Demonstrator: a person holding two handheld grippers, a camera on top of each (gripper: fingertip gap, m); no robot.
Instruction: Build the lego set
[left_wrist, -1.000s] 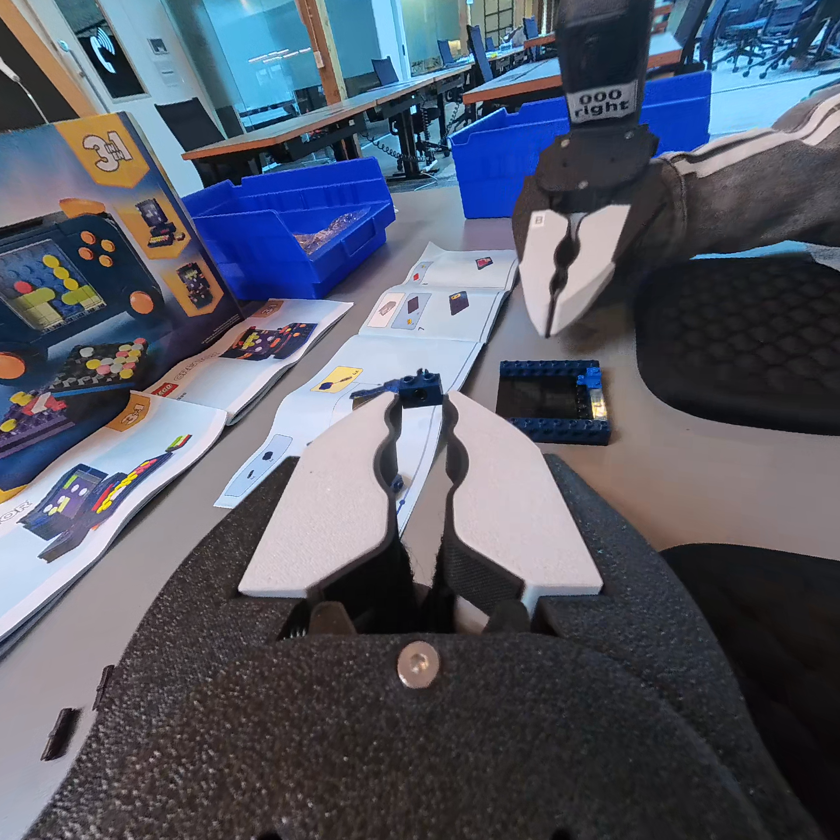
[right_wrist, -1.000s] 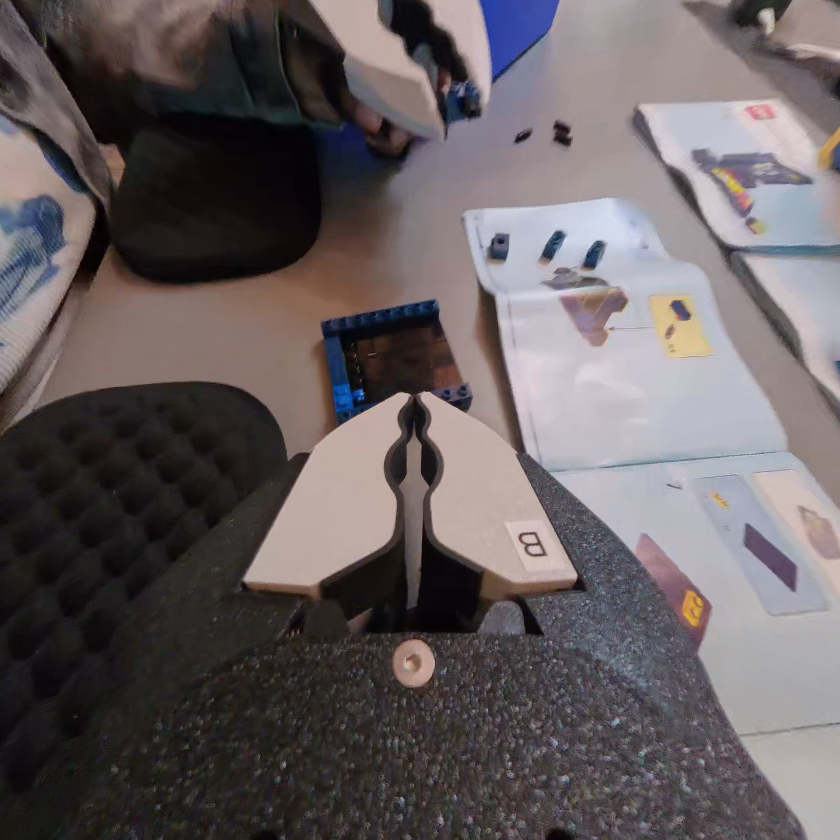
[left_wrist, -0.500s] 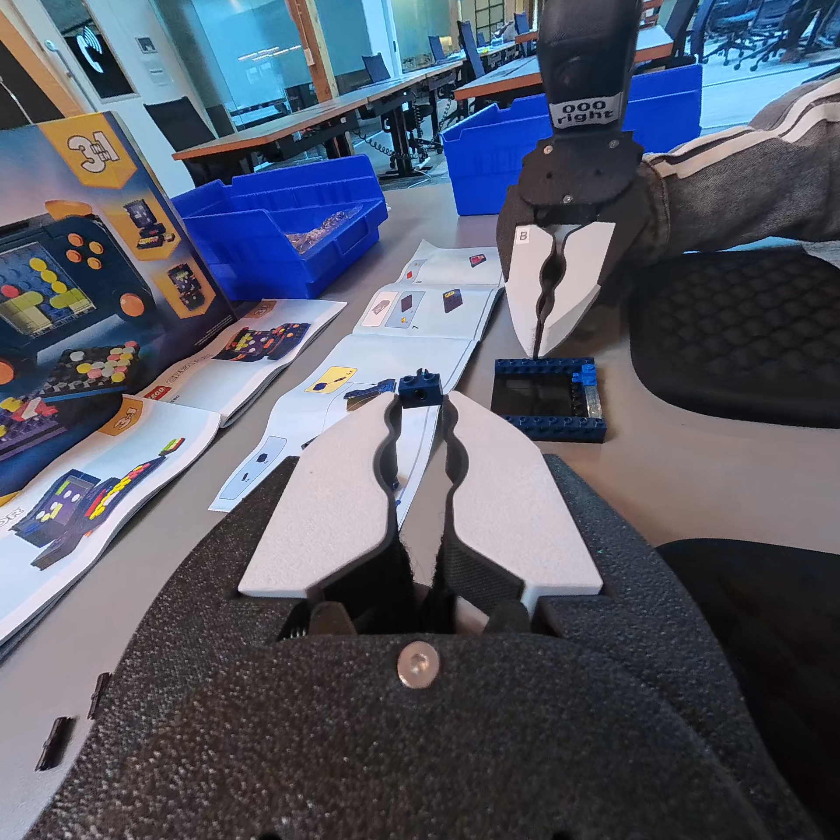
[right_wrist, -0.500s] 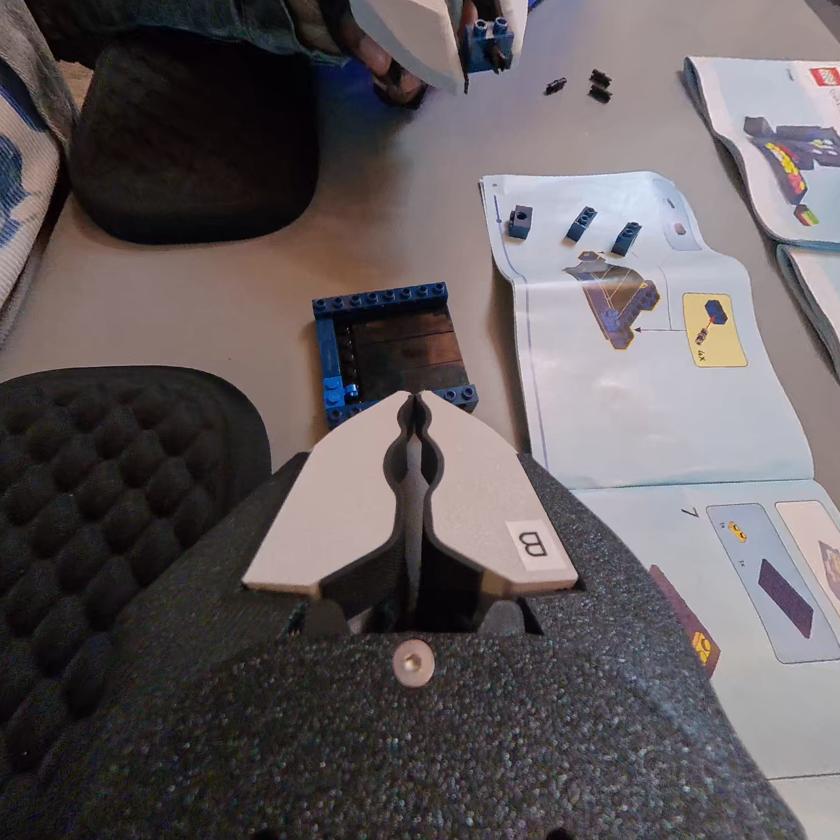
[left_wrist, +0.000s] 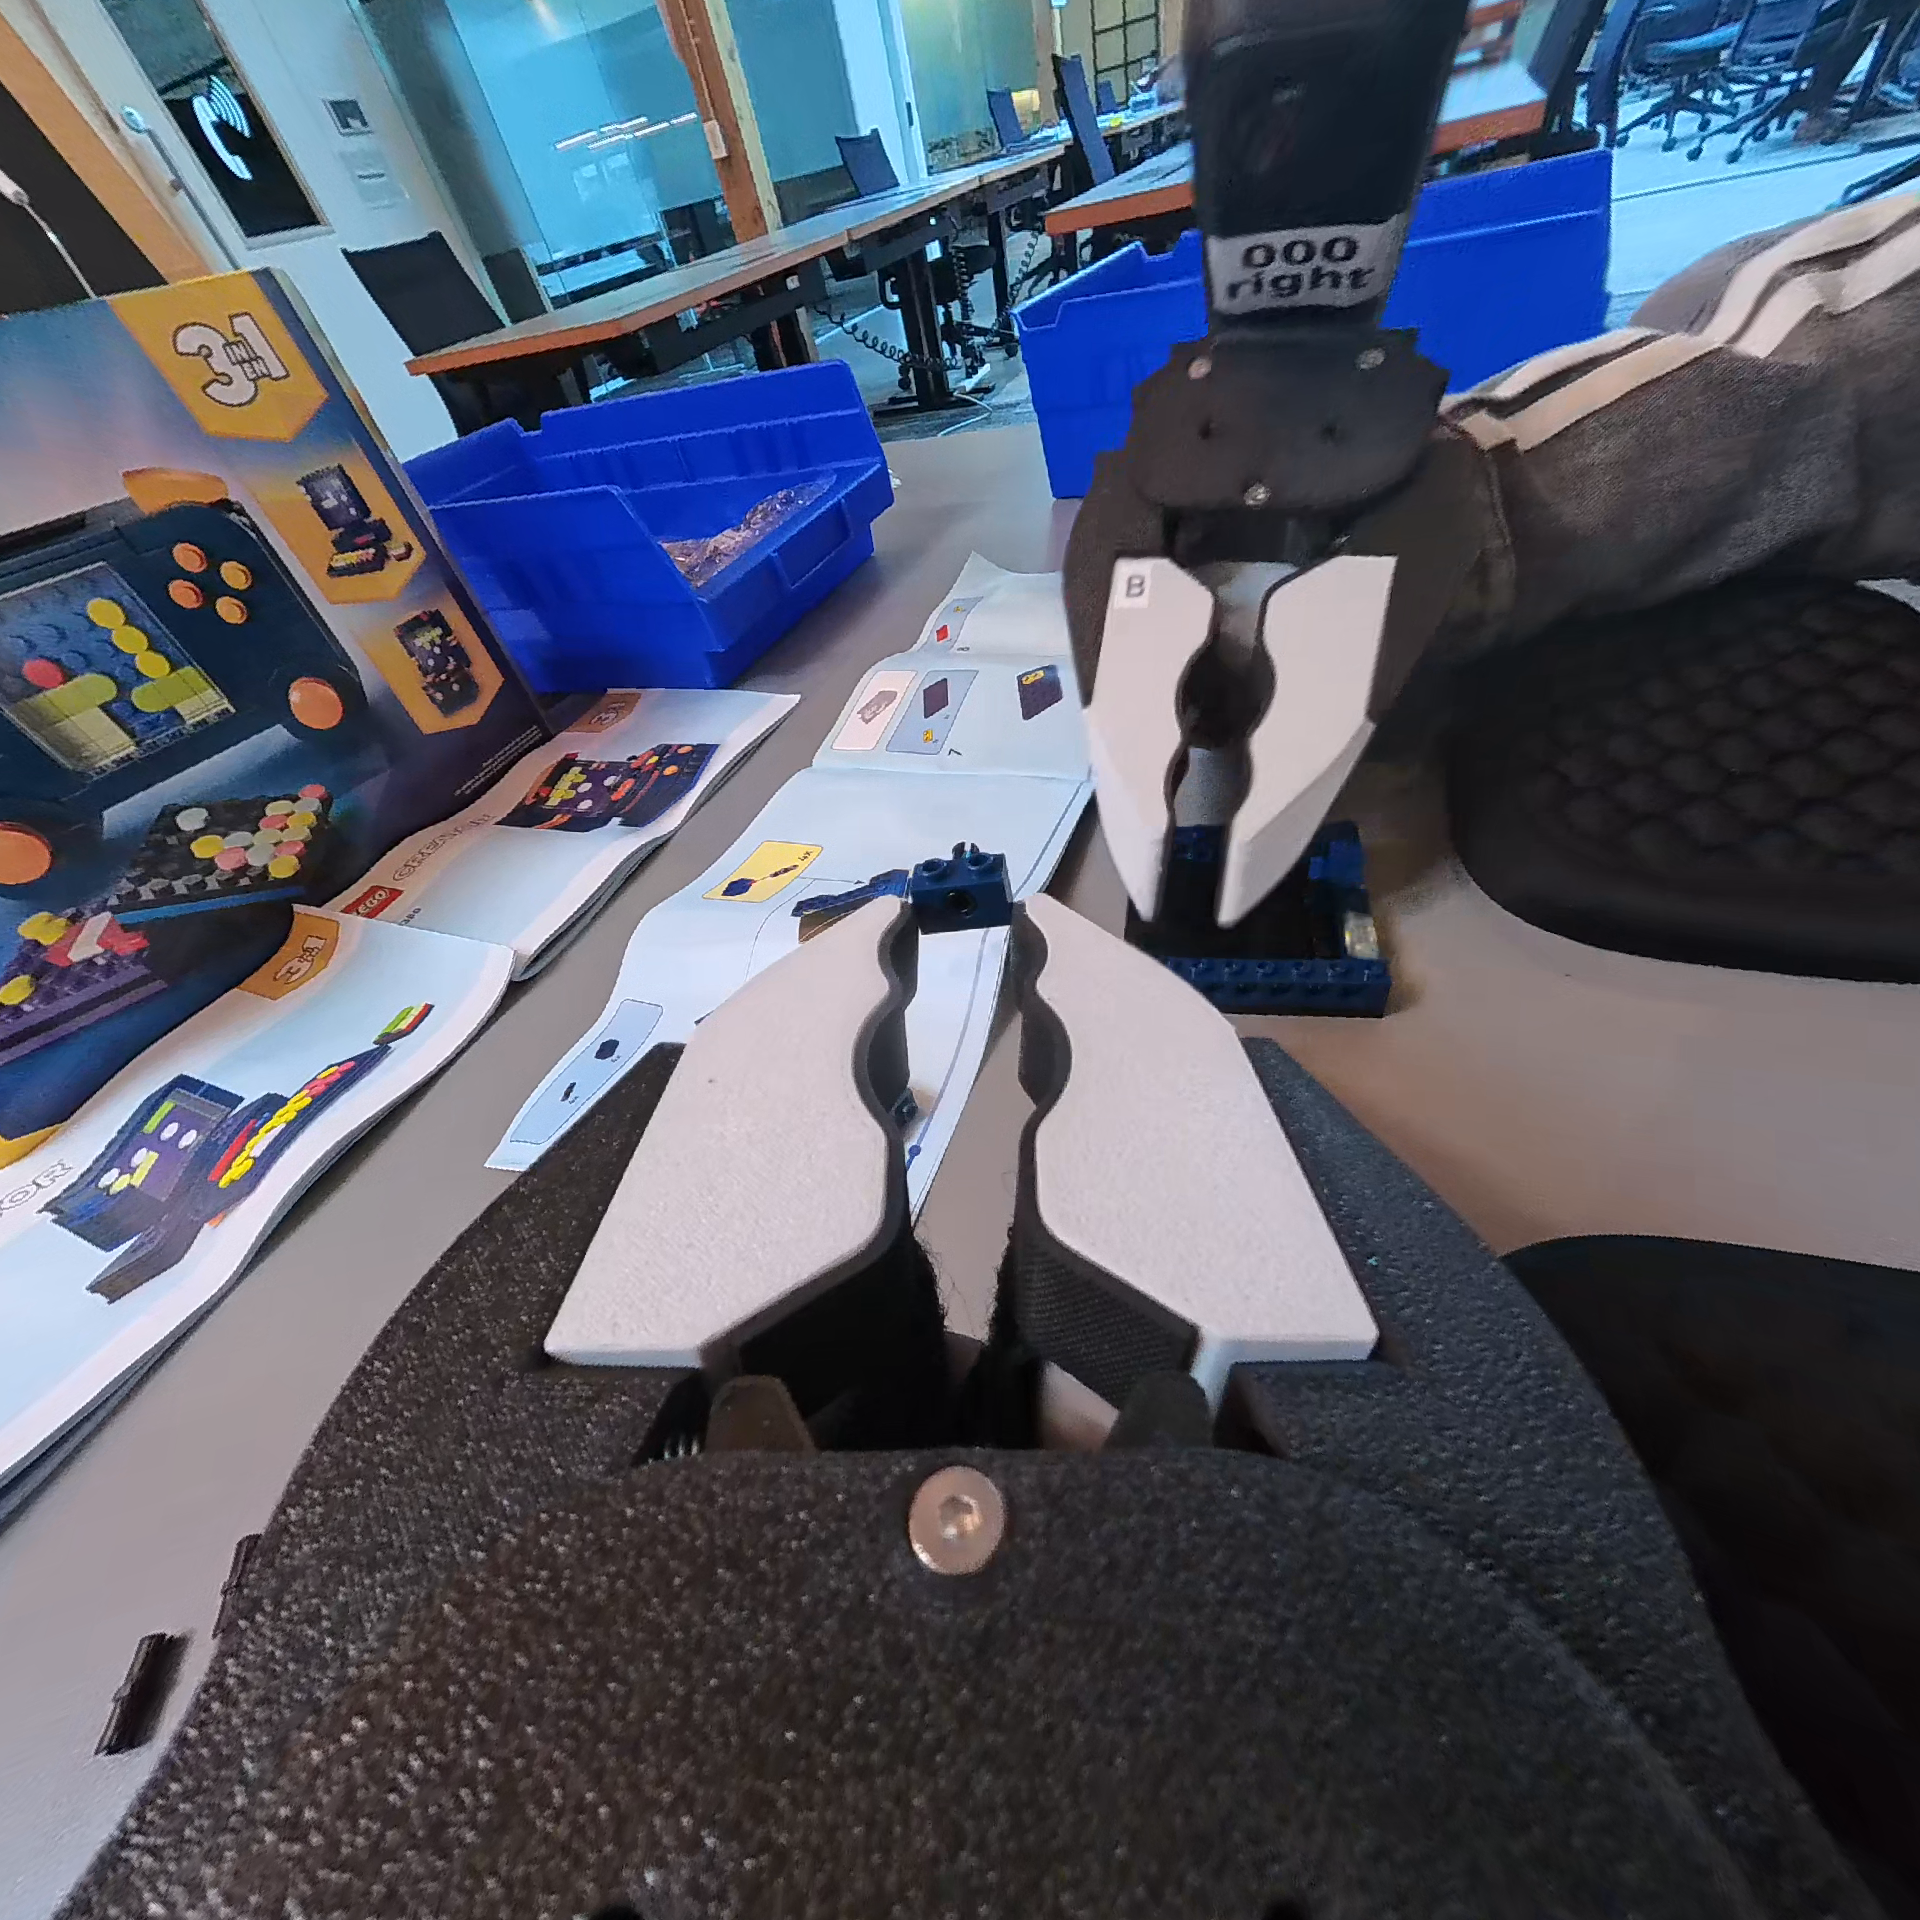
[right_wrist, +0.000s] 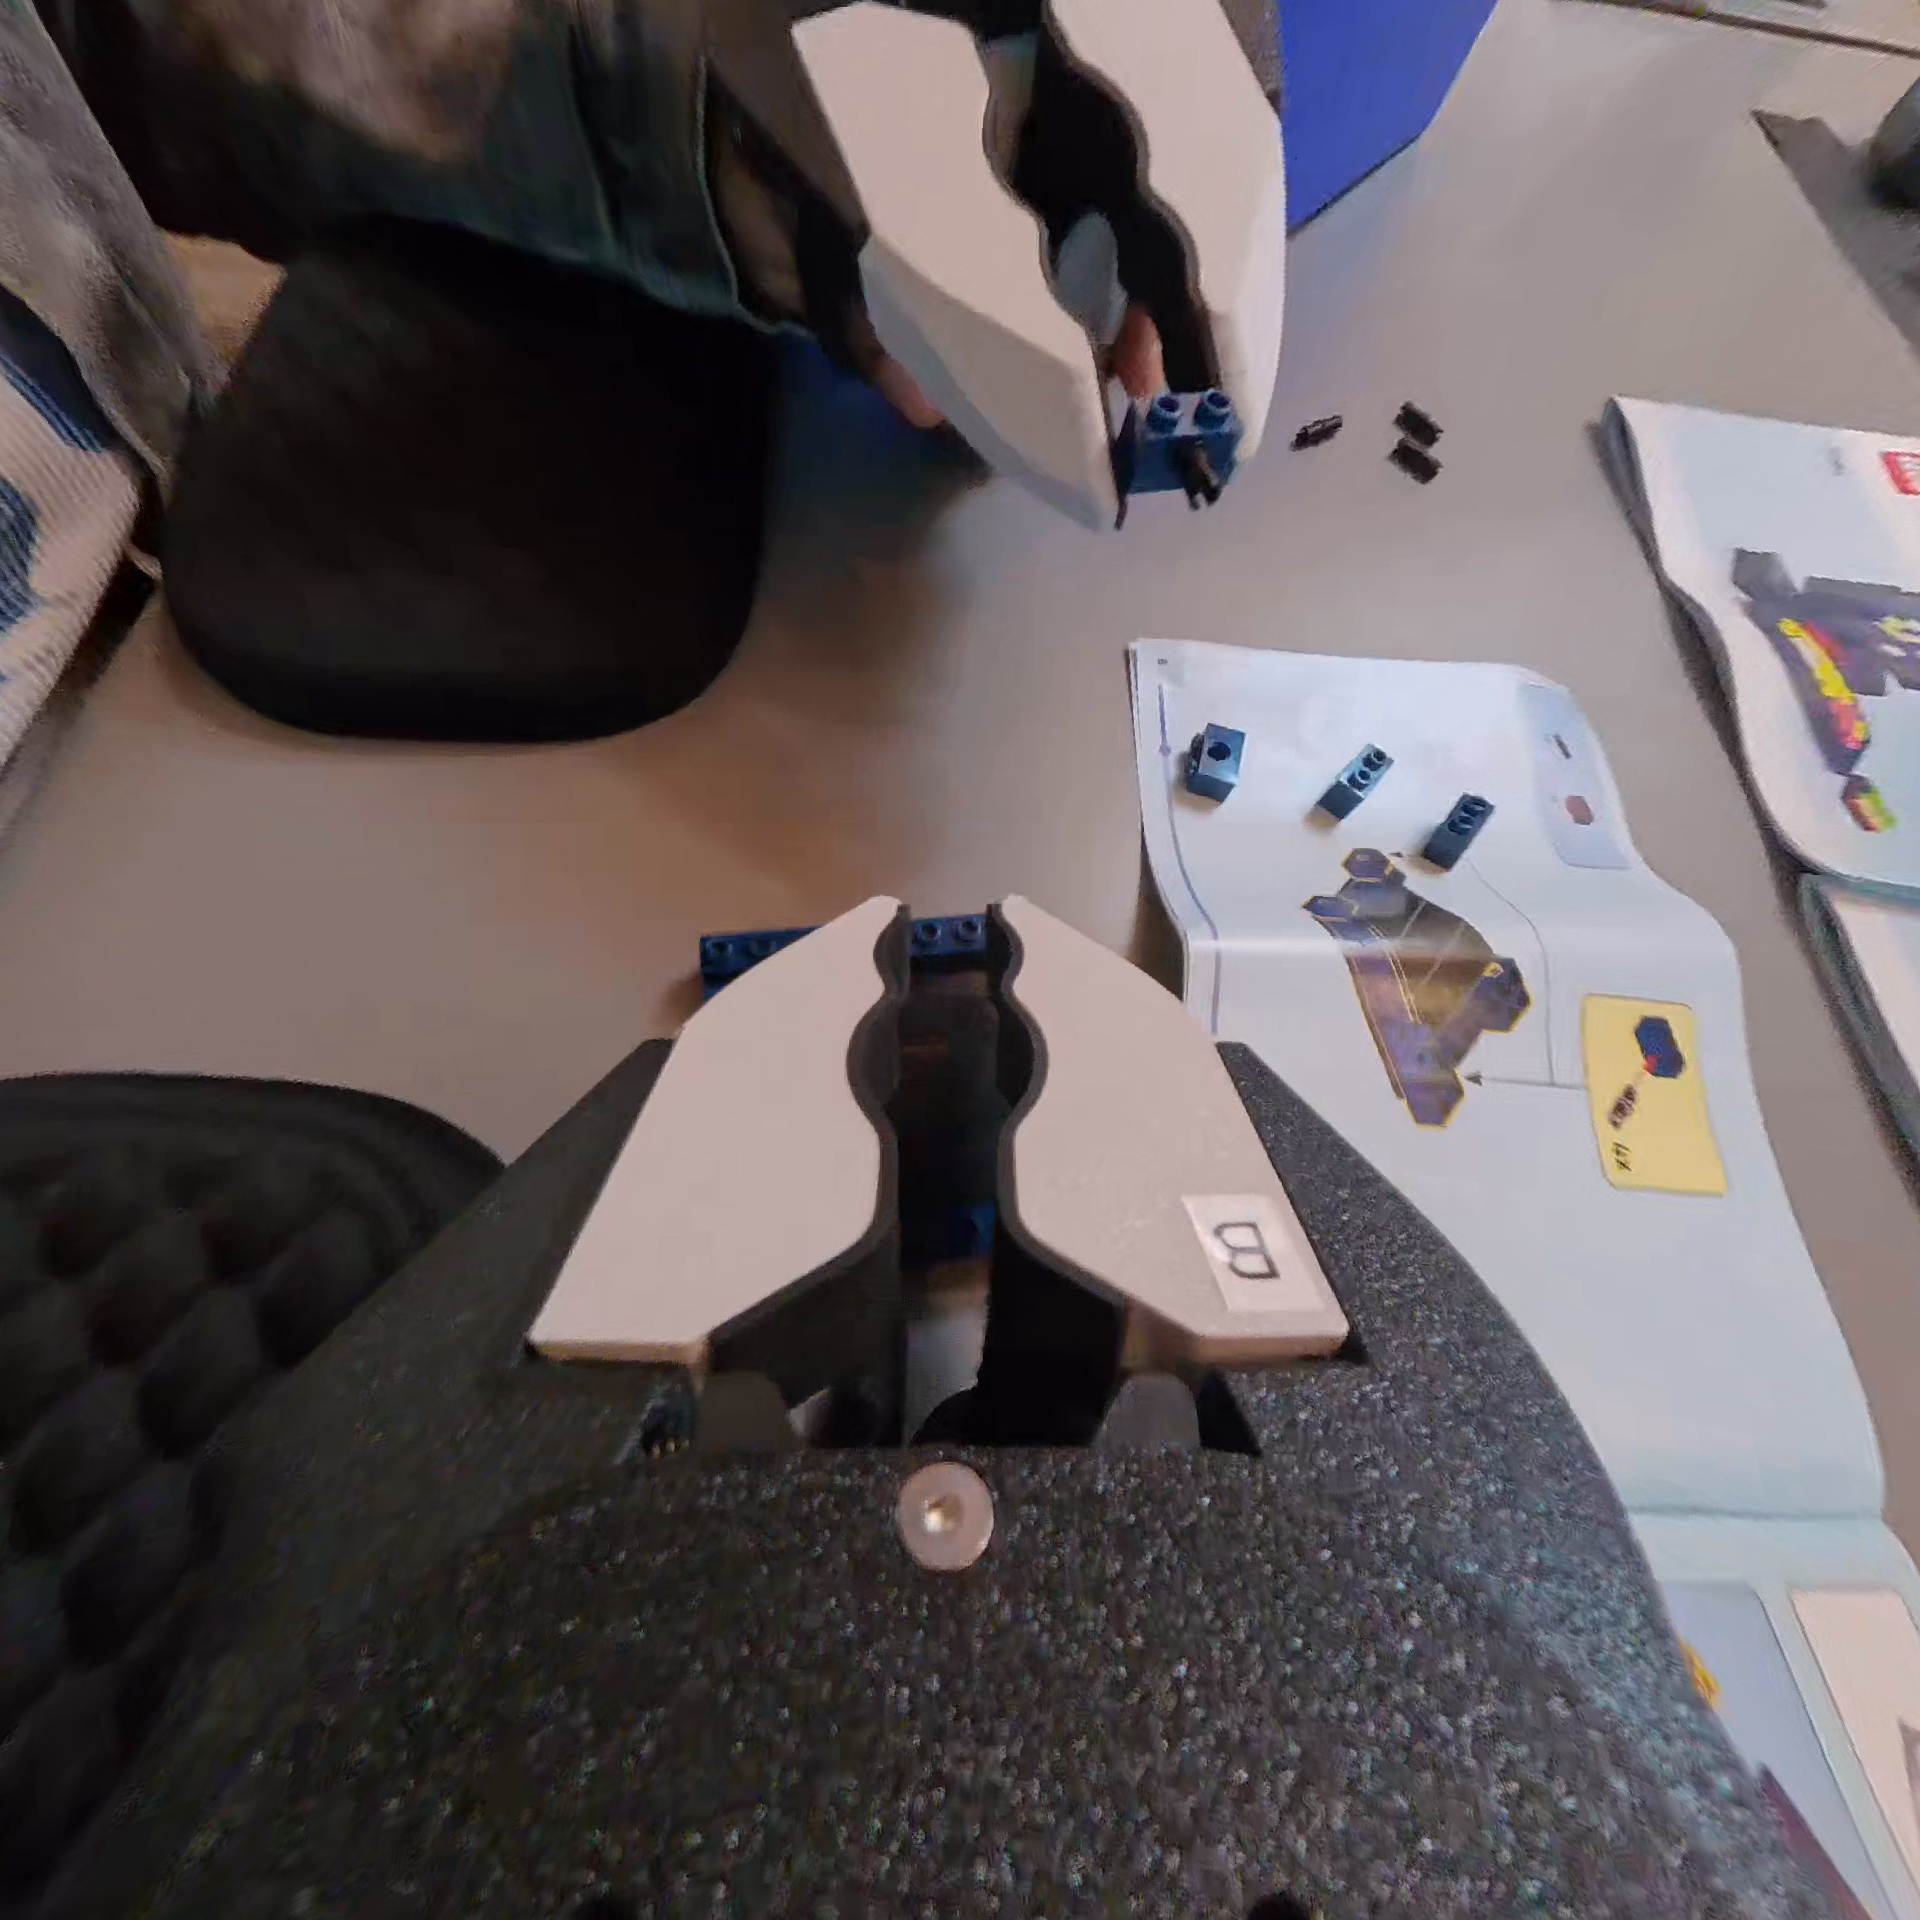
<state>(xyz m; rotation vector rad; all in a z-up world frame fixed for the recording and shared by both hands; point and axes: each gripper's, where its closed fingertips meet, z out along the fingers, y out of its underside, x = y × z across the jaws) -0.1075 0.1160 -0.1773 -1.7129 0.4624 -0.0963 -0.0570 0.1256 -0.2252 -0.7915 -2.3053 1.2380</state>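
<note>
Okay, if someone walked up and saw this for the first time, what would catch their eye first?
Likely the left gripper, its pads pinching a small dark blue brick above an open instruction booklet. Just right of it, the right gripper points down, jaws apart, over a blue-walled frame on the grey table. A colourful toy box stands far left.

The left gripper (left_wrist: 961, 914) has pale grey fingers (left_wrist: 769, 1122) on a speckled black body and pinches a dark blue brick (left_wrist: 961, 896) with a black pin showing in the right wrist view. The right gripper (left_wrist: 1195, 914) has the same grey fingers, parted above a dark blue frame (left_wrist: 1278, 982) with a black floor. The surface (left_wrist: 1507, 1122) is plain grey. The open booklet (right_wrist: 1455, 1195) is pale blue-white with a yellow panel; three dark blue bricks (right_wrist: 1351, 779) lie on it. The bins (left_wrist: 644, 551) are bright blue. The box (left_wrist: 156, 623) is navy with orange and yellow dots. The sleeve (left_wrist: 1714, 416) is dark grey with white stripes. The pads (left_wrist: 1714, 779) are black, dimpled.
</note>
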